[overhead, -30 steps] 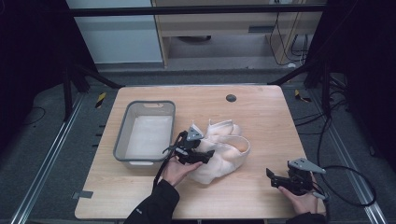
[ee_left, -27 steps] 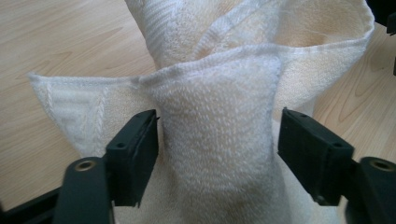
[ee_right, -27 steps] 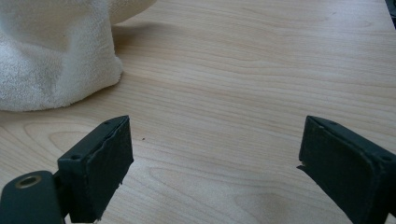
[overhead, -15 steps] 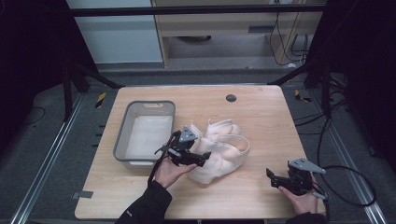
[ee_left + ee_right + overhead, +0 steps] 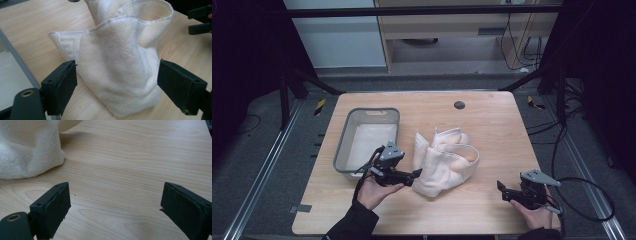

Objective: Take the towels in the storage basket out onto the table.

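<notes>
One grey bin (image 5: 367, 140) sits at about nine o'clock on the wooden table (image 5: 492, 125), with a pale lining inside. One left gripper (image 5: 412, 176) lies at seven o'clock, just beside the bin's near corner, its jaws spread wide and holding nothing; in the left gripper view the cloth stands between them without touching either. One cream towel (image 5: 444, 162), crumpled into a loose upright heap, rests at the table's centre, just right of that gripper. One dark round hole (image 5: 459, 105) marks the table at twelve o'clock. One right gripper (image 5: 503, 191) rests at five o'clock, well apart from the towel, jaws likewise parted and empty.
</notes>
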Demonstrator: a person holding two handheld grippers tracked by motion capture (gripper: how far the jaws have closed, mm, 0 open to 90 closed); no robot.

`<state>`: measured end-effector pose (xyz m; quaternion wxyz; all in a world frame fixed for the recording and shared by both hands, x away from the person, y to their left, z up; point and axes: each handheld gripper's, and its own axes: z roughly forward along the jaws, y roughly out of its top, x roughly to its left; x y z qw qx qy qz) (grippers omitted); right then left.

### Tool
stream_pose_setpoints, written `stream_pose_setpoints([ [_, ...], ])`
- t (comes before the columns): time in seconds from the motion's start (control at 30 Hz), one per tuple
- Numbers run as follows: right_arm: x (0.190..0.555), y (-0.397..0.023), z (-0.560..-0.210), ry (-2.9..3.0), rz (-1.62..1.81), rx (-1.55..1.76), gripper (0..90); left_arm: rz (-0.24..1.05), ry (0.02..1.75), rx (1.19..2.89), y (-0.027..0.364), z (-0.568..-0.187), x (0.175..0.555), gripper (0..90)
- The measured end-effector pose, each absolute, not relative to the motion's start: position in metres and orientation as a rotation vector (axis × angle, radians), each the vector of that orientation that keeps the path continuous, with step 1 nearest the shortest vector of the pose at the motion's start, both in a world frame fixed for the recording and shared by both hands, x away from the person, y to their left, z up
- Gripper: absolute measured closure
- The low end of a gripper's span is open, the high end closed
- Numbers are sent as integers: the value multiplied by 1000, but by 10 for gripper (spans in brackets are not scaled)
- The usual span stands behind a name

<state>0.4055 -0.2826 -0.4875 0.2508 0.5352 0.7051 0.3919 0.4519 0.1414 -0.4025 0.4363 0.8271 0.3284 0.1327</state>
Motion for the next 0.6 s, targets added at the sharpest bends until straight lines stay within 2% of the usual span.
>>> stream_pose_setpoints([
  [0.6, 406, -282, -489, 1932, 1059, 1455, 91, 373, 884, 2054, 205, -424, 412, 172],
])
